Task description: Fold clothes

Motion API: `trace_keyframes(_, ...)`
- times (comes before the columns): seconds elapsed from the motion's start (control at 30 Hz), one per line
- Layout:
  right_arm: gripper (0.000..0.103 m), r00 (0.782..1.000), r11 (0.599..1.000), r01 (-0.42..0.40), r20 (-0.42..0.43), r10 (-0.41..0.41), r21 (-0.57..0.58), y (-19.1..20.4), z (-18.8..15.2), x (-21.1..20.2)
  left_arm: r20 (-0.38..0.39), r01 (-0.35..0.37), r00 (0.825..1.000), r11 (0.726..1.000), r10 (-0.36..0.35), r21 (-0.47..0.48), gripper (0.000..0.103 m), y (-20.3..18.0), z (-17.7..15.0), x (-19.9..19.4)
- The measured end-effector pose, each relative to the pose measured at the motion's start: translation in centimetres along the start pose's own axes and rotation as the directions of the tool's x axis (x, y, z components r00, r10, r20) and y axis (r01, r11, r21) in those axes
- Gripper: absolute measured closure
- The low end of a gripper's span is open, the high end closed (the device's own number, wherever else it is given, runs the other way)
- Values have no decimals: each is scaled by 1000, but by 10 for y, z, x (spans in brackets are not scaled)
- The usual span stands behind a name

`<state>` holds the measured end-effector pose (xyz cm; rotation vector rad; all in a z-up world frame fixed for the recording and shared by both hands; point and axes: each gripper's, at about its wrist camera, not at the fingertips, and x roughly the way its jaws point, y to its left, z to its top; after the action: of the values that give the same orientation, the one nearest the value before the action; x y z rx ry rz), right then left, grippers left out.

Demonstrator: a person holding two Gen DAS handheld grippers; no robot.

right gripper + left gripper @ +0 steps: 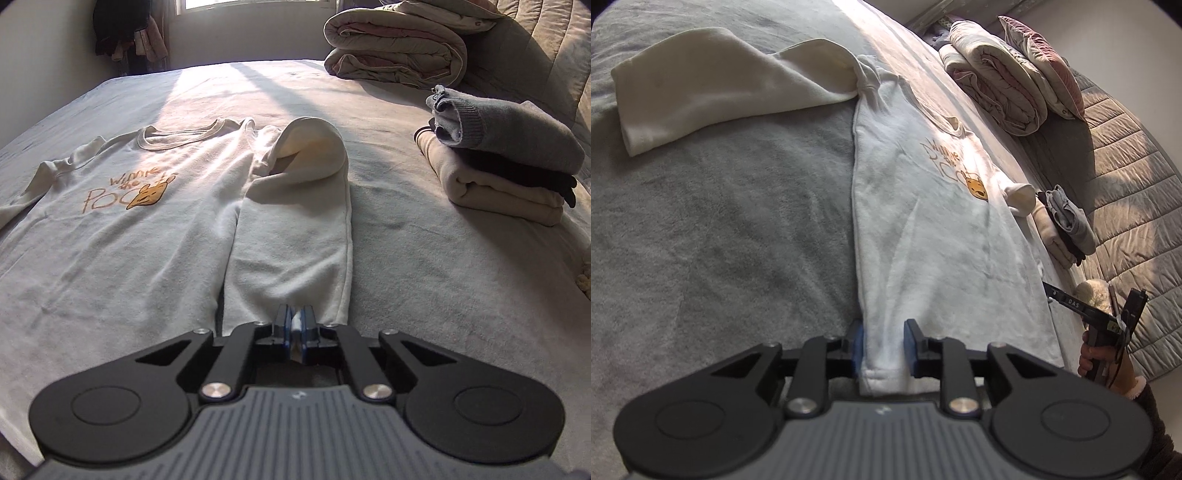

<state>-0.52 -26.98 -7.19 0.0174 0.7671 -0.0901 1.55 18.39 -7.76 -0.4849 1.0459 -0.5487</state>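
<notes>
On a bed (pixel 424 258) spread with a soft grey, nubbly fleece cover, a cream sweatshirt (pixel 122 236) lies flat, chest up, its brushed cotton catching a band of window light. Its long axis runs straight away from me, ribbed hem nearest and round ribbed neckline (pixel 177 138) at the far end, pointing toward the wall under the window. An orange line-drawn print with a small bear face (pixel 147 194) sits across the chest.

My left hand-held gripper (pixel 884 347) has its blue-padded jaws set narrowly on either side of the hem corner; a bunched ridge of fabric fills the gap between them, held at that edge. From there the left sleeve (pixel 713 92) stretches sideways across the bed, a broad, flattened tube ending in a straight cuff.

My right hand-held gripper (pixel 295 325) is pinched tight on a thin fold of white cloth at the opposite hem corner. The right sleeve (pixel 303 221) is folded down along the body, parallel to its long axis, its open cuff (pixel 314 147) curling up in a soft oval near the shoulder.

To the right on the bed, a neat stack of folded clothes (pixel 509 162) shows a grey knit on top, a dark layer beneath and a cream roll at the bottom. Beyond it lies a puffy quilted duvet (pixel 395 48), rolled, against a stitched, padded headboard (pixel 546 48).
</notes>
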Motion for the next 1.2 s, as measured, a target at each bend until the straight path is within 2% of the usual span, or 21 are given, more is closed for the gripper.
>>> trace_keyframes(0.13, 99, 987, 986, 155, 56, -152, -59, -9, 5, -7, 2, 6, 1000, 1000, -6, -2, 80, 2, -1, -1)
trace_keyframes(0.23, 99, 971, 973, 229, 72, -227, -30, -29, 10, -13, 1, 2, 1000, 1000, -2, -6, 80, 1, -1, -1)
trace_keyframes(0.33, 98, 960, 964, 265, 92, -263, -8, -46, 10, -20, -2, -8, 1000, 1000, 9, 10, 80, -2, 0, 0)
trace_keyframes(0.43, 92, 979, 982, 183, 76, -187, 51, -57, 6, -29, -2, -9, 1000, 1000, 9, 15, 80, -2, -1, -1)
trace_keyframes(0.5, 81, 994, 990, 87, 53, -93, 115, -59, 1, -35, -3, -6, 1000, 1000, 6, 18, 80, -1, -2, -2)
trace_keyframes(0.53, 68, 998, 989, 36, 44, -43, 146, -60, -2, -38, -3, -5, 1000, 1000, 5, 18, 80, -1, -2, -2)
trace_keyframes(0.6, 51, 997, 973, -80, 39, 73, 218, -60, -9, -46, -3, -5, 1000, 1000, 5, 17, 80, -1, -3, -3)
trace_keyframes(0.73, 51, 966, 920, -251, 16, 258, 300, -57, -19, -56, 2, -3, 1000, 1000, 3, 17, 80, 0, -5, -3)
trace_keyframes(0.83, 51, 915, 849, -364, -21, 402, 383, -53, -29, -53, 1, -6, 1000, 1000, 6, 2, 81, -1, -5, -3)
trace_keyframes(0.93, 51, 850, 772, -435, -73, 522, 464, -50, -40, -40, -7, -19, 1000, 999, 19, 31, 82, -5, -6, -2)
trace_keyframes(1.0, 52, 842, 773, -446, -81, 534, 452, -46, -43, -39, -11, -26, 1000, 999, 26, 46, 85, -7, -6, -1)
trace_keyframes(1.07, 58, 834, 773, -458, -89, 545, 439, -42, -46, -39, -15, -26, 1000, 999, 26, 43, 89, -5, -6, -1)
trace_keyframes(1.1, 65, 827, 768, -461, -98, 553, 444, -42, -47, -38, -15, -22, 1000, 999, 23, 36, 90, -4, -6, -1)
trace_keyframes(1.13, 79, 821, 764, -464, -107, 561, 449, -42, -48, -37, -16, -21, 1000, 999, 21, 31, 91, -4, -7, -2)
trace_keyframes(1.2, 93, 820, 765, -460, -114, 560, 450, -40, -48, -38, -17, -19, 1000, 1000, 19, 21, 92, -3, -7, -5)
